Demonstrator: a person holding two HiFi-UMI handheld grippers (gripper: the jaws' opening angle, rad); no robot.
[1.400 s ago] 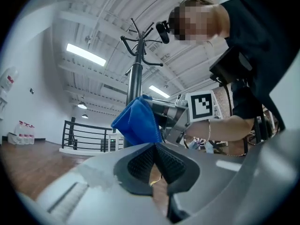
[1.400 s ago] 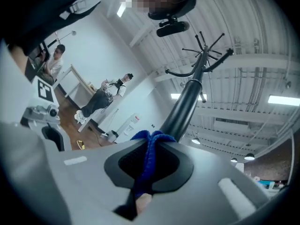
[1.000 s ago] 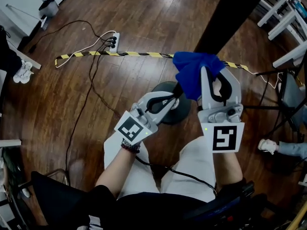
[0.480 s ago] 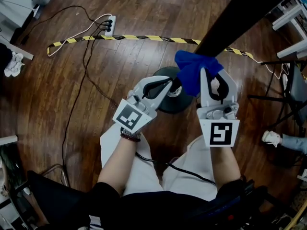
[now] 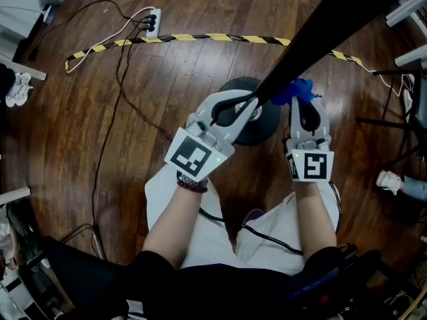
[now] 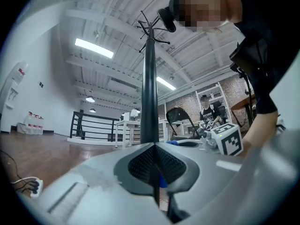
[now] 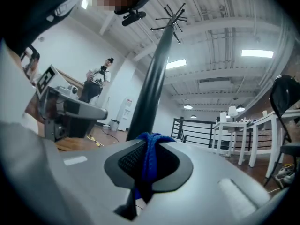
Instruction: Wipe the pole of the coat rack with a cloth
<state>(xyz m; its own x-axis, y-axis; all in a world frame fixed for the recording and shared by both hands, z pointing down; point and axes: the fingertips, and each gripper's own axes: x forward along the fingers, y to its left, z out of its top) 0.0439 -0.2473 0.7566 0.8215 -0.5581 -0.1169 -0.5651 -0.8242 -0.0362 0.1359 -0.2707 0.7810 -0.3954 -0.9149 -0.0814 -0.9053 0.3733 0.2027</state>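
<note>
Low on the coat rack's black pole, just above its round base, I have both tools at the metal. My right tool is clamped on the blue cloth, which bunches at the jaw tips and presses against the right side of the pole. The right gripper view shows a twist of the cloth pinched between the dark pads and hanging into the gap behind them. Just beyond, the pole rises to its hooks near the ceiling. My left tool has its jaws together with nothing between them, its tips meeting the pole from the left, across from the cloth. The left gripper view shows the pads closed to a thin seam, the pole standing straight up right behind them and a sliver of blue showing below. The rack stands on a dark wooden floor. A strip of yellow-and-black tape runs behind the base, and a white power strip lies at upper left with cables trailing off it. White trousers of the person holding the tools show under the forearms. Beyond the pole, the left gripper view takes in a black railing along the far side of the hall.
</note>
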